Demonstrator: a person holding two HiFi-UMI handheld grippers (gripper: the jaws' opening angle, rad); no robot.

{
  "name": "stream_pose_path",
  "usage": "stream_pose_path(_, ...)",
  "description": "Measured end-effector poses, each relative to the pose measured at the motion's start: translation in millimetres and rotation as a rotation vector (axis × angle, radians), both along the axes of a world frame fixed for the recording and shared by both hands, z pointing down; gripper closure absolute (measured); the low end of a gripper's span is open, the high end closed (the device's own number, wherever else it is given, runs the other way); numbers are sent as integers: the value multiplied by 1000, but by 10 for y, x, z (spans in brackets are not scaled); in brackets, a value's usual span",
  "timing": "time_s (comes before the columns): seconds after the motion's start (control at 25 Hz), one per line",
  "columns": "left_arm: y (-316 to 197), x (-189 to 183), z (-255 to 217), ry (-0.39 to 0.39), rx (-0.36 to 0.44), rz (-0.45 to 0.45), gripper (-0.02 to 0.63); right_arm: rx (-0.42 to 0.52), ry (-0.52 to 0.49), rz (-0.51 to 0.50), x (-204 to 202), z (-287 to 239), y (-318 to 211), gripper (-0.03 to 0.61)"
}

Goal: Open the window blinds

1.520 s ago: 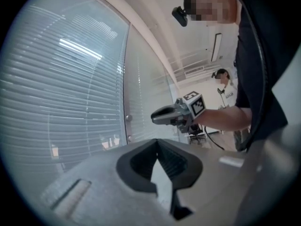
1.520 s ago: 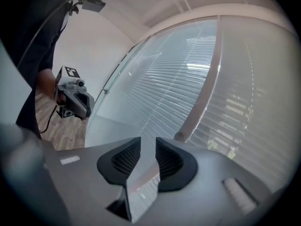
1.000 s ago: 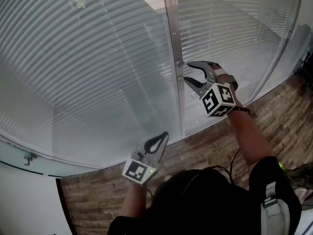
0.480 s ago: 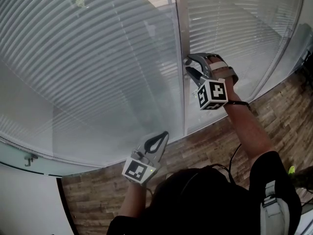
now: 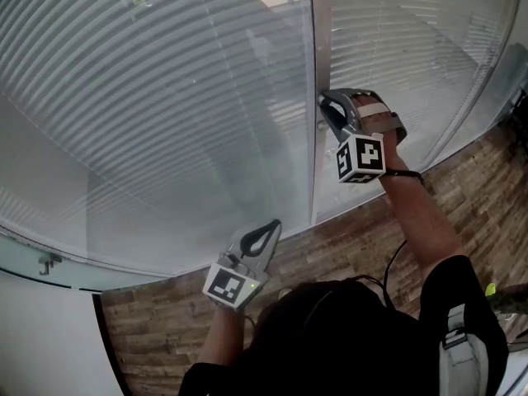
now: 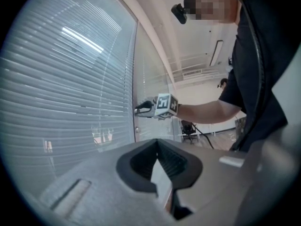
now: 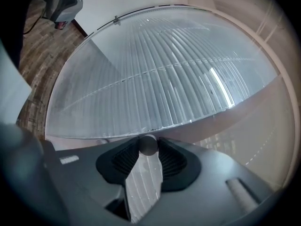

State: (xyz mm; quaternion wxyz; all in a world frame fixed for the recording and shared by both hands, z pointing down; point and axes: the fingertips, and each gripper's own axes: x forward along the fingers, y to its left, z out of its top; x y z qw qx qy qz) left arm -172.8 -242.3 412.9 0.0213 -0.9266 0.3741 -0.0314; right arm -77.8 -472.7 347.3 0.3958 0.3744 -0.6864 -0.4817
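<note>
Grey slatted blinds [image 5: 165, 122] covered the glass panes on both sides of a metal frame post [image 5: 321, 48]. A small round knob [image 7: 148, 145] on that post sat between the jaws of the right gripper [image 5: 324, 111], which had just been closing and pinched it from both sides. The left gripper [image 5: 273, 226] was held lower, near the bottom of the left pane above the wood-plank floor [image 5: 355, 246], its jaws together on nothing.

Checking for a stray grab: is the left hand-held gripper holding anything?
No, the left hand-held gripper has its jaws together at the tips, with nothing between them.
</note>
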Motion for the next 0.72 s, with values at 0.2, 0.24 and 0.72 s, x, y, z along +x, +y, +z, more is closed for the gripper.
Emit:
stream_pose_path(0.2, 15, -10, 25, -4, 2, 2, 610, -23, -42, 8, 1, -20, 8, 454)
stream_pose_path(0.24, 16, -10, 26, -4, 2, 3, 609, -31, -59, 9, -1, -30, 8, 451)
stream_pose_path(0.72, 34, -28, 70, 6, -14, 8, 609, -221, -460, 45, 43, -104, -7, 448)
